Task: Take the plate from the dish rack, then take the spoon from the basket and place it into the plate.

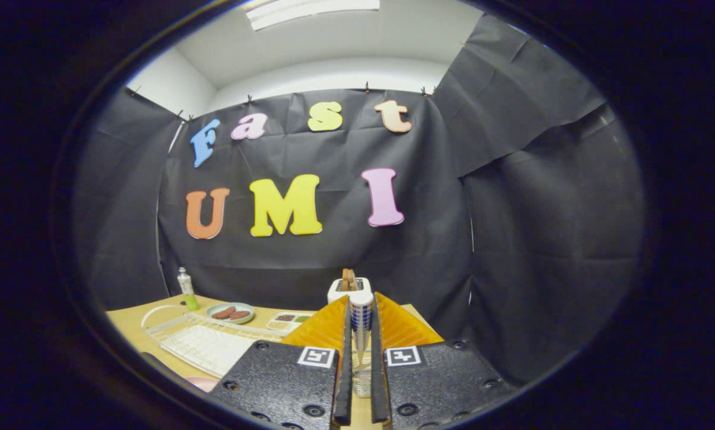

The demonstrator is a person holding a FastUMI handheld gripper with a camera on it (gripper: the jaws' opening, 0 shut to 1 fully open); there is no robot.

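The gripper (361, 334) held its fingers clamped on a white spoon with blue checked pattern (361, 316), raised above the tan wooden table (131, 325). To the left lay the white wire dish rack (205, 346); a pale pink plate (202, 382) sat nearer, its edge barely visible.

Black cloth walls (309, 263), white ceiling, strip light (312, 11), wooden table (131, 325)

Spoon (361, 325): white with blue patterning, upright, clamped between the gripper (361, 334) fingers. Dish rack (205, 343): white wire, on the tan table. Plate (199, 382): pinkish rim beside the rack.
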